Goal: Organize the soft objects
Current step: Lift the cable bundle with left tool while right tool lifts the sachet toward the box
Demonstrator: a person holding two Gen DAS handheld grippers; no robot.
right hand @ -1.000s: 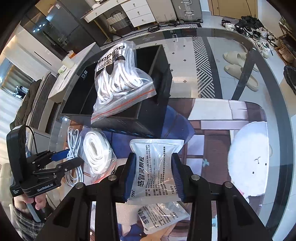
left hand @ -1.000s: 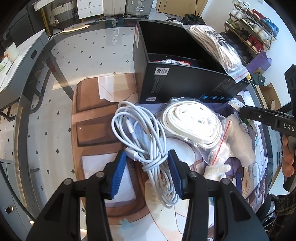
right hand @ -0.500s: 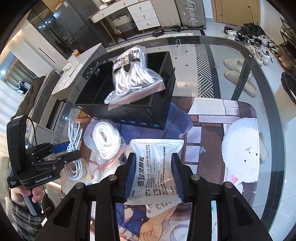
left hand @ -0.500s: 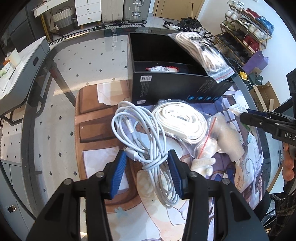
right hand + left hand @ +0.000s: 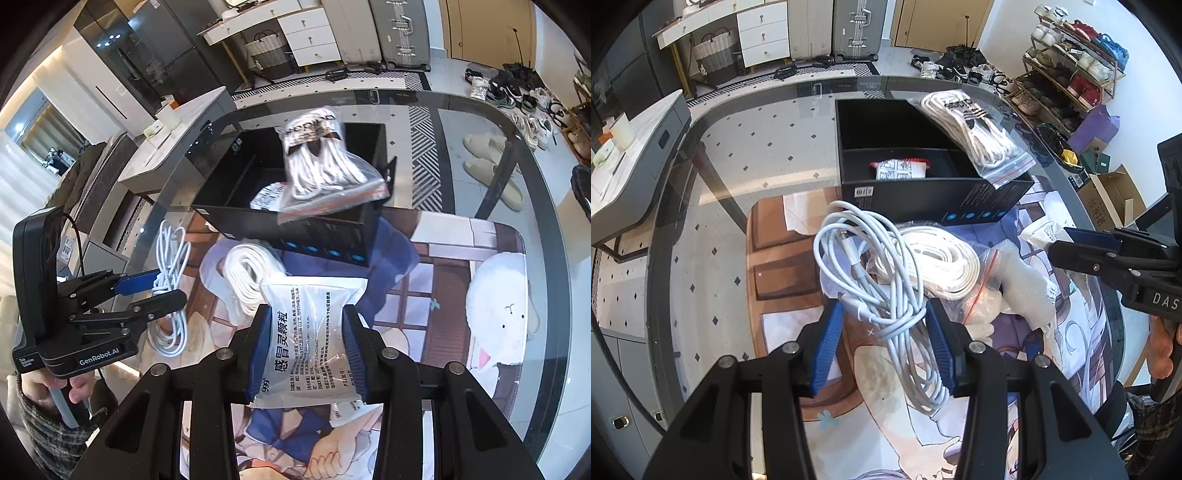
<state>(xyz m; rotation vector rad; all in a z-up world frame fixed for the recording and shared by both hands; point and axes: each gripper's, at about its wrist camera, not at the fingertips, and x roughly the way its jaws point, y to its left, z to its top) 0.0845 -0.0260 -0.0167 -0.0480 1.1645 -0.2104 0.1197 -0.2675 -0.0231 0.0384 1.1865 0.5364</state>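
My left gripper (image 5: 884, 321) is shut on a bundle of white charging cable (image 5: 871, 266), which hangs lifted above the printed mat; the same cable (image 5: 171, 280) shows in the right wrist view. My right gripper (image 5: 308, 334) is shut on a white medicine sachet (image 5: 310, 332) with blue print, held above the mat. A black divided box (image 5: 905, 173) stands behind, with a small sachet (image 5: 899, 168) in its near compartment. A zip bag of white rope (image 5: 975, 133) leans on the box's right rim. A bagged white flat cord coil (image 5: 938, 258) lies in front of the box.
The glass table (image 5: 738, 155) carries a printed cartoon mat (image 5: 461, 280). Another sachet (image 5: 1030, 273) lies on the mat right of the cord coil. A grey side cabinet (image 5: 635, 147) stands to the left, a shoe rack (image 5: 1071, 62) at far right.
Both grippers have risen with their loads; the cable bundle and the sachet sit higher above the mat, and the black box interior shows more.
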